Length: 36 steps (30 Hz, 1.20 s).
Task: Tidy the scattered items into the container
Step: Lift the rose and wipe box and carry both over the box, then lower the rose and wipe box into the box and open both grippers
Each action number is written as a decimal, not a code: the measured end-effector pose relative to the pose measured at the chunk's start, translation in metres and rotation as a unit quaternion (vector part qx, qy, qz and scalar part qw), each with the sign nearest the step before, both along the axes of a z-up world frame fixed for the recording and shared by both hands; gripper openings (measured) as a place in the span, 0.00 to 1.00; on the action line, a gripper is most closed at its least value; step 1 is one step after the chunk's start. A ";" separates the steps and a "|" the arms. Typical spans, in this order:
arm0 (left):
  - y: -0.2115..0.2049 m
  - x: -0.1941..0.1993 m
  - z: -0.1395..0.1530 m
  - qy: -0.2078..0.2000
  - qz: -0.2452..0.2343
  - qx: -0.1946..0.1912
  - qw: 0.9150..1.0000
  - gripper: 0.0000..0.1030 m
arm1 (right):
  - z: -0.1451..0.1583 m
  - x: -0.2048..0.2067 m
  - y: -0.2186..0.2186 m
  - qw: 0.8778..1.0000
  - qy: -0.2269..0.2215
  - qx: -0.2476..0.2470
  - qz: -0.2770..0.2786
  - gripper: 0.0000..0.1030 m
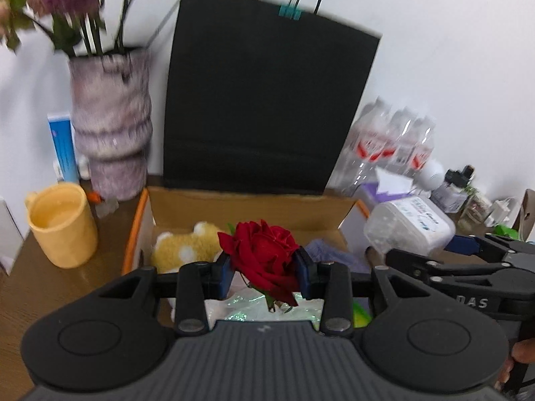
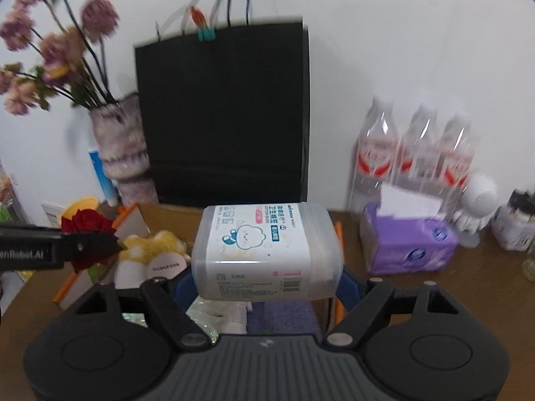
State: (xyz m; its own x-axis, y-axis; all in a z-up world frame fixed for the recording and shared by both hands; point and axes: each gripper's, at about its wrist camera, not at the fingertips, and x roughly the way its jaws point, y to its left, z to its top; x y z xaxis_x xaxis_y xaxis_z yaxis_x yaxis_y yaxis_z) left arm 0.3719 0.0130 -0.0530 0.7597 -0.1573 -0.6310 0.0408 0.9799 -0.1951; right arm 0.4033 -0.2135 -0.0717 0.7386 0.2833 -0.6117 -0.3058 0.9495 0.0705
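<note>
My left gripper (image 1: 264,272) is shut on a red rose (image 1: 264,254), its blue pads (image 1: 224,272) pressing the bloom from both sides above the open cardboard box (image 1: 254,209). In the box lie a yellow plush toy (image 1: 184,245), a purple cloth (image 1: 329,254) and crinkly wrapping. My right gripper (image 2: 265,282) is shut on a clear plastic tub of cotton swabs (image 2: 267,250), held sideways over the same cardboard box (image 2: 143,215). From the right wrist view, the red rose (image 2: 87,225) and the left gripper's fingers (image 2: 93,245) show at the left. The swab tub (image 1: 408,227) shows at the right of the left wrist view.
A black paper bag (image 1: 267,100) stands against the wall behind the box. A vase of dried flowers (image 1: 112,123) and a yellow mug (image 1: 62,224) stand left. Water bottles (image 2: 414,150), a purple tissue pack (image 2: 408,237) and small jars crowd the right of the wooden table (image 2: 468,287).
</note>
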 end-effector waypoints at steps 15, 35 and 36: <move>-0.009 0.085 -0.062 0.036 0.017 0.003 0.999 0.37 | -0.071 0.072 0.038 0.998 0.048 -0.035 -0.008 0.79; 0.001 0.053 -0.036 -0.006 0.054 0.016 0.998 1.00 | -0.036 0.034 0.038 0.999 0.011 -0.046 0.013 1.00; 0.002 0.047 -0.032 -0.008 0.056 0.017 0.998 1.00 | -0.033 0.028 0.037 0.999 0.010 -0.046 0.013 1.00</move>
State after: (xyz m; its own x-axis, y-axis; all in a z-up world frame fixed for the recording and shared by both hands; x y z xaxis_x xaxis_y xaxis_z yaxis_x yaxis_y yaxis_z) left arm 0.4186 0.0153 -0.0848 0.7819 -0.0489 -0.6215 -0.0669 0.9846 -0.1616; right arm 0.4311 -0.1766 -0.1047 0.7192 0.2450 -0.6502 -0.3304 0.9438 -0.0098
